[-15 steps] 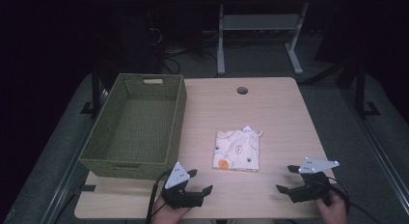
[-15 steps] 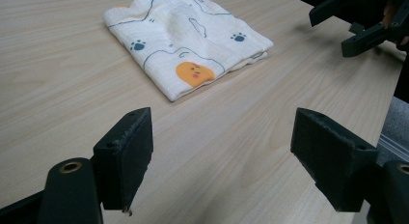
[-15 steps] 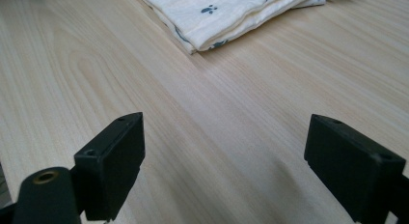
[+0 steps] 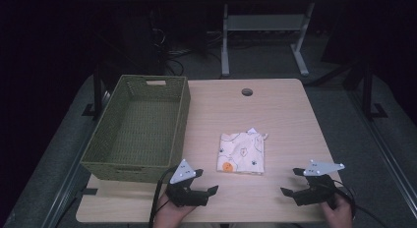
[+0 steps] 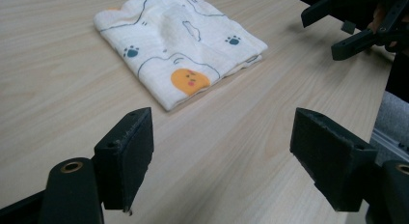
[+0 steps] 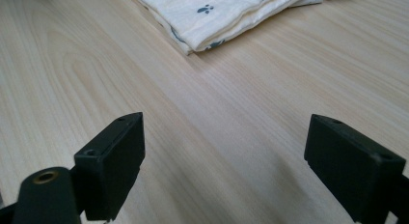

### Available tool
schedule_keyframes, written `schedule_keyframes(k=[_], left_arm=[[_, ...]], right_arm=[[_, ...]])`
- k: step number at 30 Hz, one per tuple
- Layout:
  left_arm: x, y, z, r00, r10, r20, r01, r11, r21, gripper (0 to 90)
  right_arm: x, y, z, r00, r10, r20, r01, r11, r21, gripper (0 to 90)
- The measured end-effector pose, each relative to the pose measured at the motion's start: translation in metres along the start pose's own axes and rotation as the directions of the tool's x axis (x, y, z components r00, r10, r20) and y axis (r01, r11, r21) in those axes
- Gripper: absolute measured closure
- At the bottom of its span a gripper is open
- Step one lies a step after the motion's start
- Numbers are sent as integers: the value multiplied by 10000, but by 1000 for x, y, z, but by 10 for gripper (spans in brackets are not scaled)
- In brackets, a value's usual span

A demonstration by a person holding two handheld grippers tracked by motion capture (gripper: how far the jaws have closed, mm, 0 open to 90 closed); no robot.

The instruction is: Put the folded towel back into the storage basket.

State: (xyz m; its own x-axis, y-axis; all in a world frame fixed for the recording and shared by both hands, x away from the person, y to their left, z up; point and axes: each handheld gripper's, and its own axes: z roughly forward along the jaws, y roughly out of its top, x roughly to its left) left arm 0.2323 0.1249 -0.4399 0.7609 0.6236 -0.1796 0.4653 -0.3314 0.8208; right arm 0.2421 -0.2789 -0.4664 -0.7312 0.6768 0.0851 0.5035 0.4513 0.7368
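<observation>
Both tongs (image 4: 205,183) (image 4: 291,181) agape near cloth (image 4: 241,153)

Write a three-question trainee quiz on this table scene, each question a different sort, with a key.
1. True or false: the folded cloth lies inside the green basket.
2. Multiple choice: the left gripper is (A) shut on the cloth, (B) open with nothing between its jaws, (C) shut and empty.
3. Fill in: the cloth lies on the table, to the ___ of the basket in the high view.

Key
1. False; it lies on the bare tabletop, apart from the basket.
2. B; the right gripper is open too, and neither touches the cloth.
3. Right.
</observation>
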Motion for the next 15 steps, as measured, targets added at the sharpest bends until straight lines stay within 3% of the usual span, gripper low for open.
schedule_keyframes(k=[15], left_arm=[[-4, 33, 23, 9973, 669, 288, -688, 9952, 703, 233]], right_arm=[[-7, -1, -3, 9996, 245, 111, -244, 9996, -165, 138]])
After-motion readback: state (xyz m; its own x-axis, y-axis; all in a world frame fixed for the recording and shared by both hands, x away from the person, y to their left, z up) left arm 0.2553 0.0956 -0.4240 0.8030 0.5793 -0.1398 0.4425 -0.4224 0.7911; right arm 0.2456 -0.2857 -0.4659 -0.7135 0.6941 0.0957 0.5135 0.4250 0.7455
